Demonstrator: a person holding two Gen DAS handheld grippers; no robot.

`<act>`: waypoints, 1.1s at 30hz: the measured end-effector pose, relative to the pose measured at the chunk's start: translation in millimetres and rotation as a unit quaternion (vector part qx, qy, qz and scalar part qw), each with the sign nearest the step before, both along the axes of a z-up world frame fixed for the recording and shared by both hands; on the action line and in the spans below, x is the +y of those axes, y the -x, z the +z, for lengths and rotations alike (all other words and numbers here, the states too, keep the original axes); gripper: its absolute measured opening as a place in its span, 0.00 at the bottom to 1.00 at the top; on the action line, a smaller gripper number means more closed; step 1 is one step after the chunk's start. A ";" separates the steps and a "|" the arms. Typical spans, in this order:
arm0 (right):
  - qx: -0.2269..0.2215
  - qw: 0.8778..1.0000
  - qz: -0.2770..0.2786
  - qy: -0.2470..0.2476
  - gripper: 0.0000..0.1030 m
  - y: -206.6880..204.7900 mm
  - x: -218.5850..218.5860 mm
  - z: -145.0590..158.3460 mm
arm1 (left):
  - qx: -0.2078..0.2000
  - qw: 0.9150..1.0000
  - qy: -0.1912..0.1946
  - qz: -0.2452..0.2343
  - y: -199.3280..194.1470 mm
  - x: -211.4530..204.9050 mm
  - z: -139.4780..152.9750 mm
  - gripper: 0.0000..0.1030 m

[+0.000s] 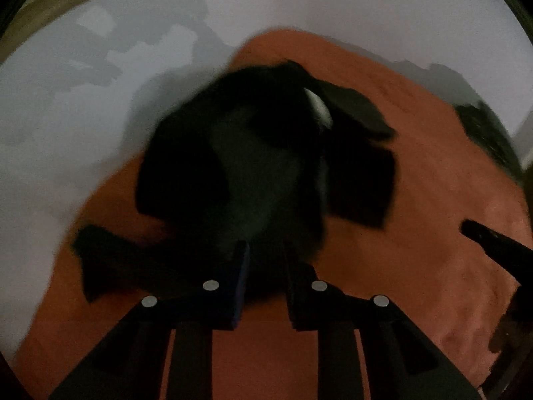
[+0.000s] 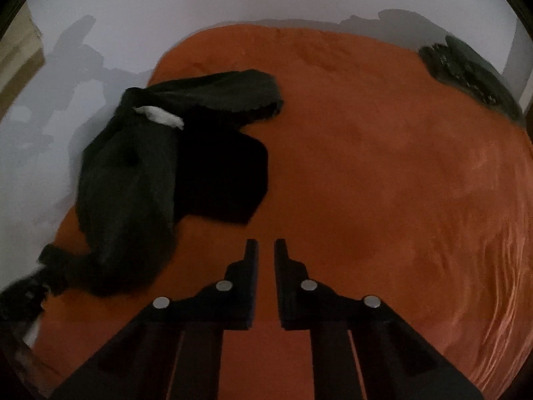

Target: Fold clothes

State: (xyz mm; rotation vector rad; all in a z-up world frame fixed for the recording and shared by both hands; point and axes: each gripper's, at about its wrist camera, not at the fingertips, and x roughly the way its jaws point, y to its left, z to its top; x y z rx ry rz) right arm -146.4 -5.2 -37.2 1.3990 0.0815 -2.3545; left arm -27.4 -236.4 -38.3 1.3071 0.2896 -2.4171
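A rumpled black fabric garment (image 2: 133, 180) lies heaped on a wide orange bedspread (image 2: 383, 173) with a soft, napped surface that wrinkles into fine ridges toward its right side. The garment sits on the left part of the bedspread, close to the pale wall behind it. A small white label (image 2: 160, 116) shows near the top of the heap, and a darker flat panel spreads out to the right of the main bulk. A second, dark greyish bundle of cloth (image 2: 466, 70) rests at the far right corner of the bedspread, well apart from the garment.

The left gripper (image 1: 265, 250) hangs low over the garment, its black fingers a little apart with dark cloth between them; the blur and darkness keep me from telling whether they actually pinch it. The right gripper (image 2: 266, 250) hovers over bare bedspread just right of the garment, its two fingers nearly together with a narrow gap, holding nothing.

The left wrist view is smeared and shows the right gripper's dark tip at its right edge; the right wrist view gives the garment's whole outline sharply.
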 end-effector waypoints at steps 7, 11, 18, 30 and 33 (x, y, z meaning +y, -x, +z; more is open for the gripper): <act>-0.009 0.998 0.051 0.029 0.78 24.9 -76.3 -25.8 | -0.023 0.996 0.079 0.025 24.9 -17.3 -9.3 0.73; -0.013 0.996 0.081 0.046 0.78 39.2 -119.9 -40.5 | -0.001 0.996 -0.056 0.069 18.4 -36.3 -29.3 0.76; -0.019 0.995 0.080 0.057 0.37 66.9 -156.0 -65.0 | -0.055 0.997 0.022 0.042 32.3 -25.3 -49.8 0.75; 0.126 0.992 0.002 -0.002 0.01 150.0 -2.7 57.9 | -0.036 0.999 -0.034 0.007 109.1 6.8 -4.6 0.19; 0.140 0.989 -0.035 -0.026 0.01 163.7 52.1 86.3 | -0.014 0.999 -0.035 -0.025 131.6 38.2 10.5 0.22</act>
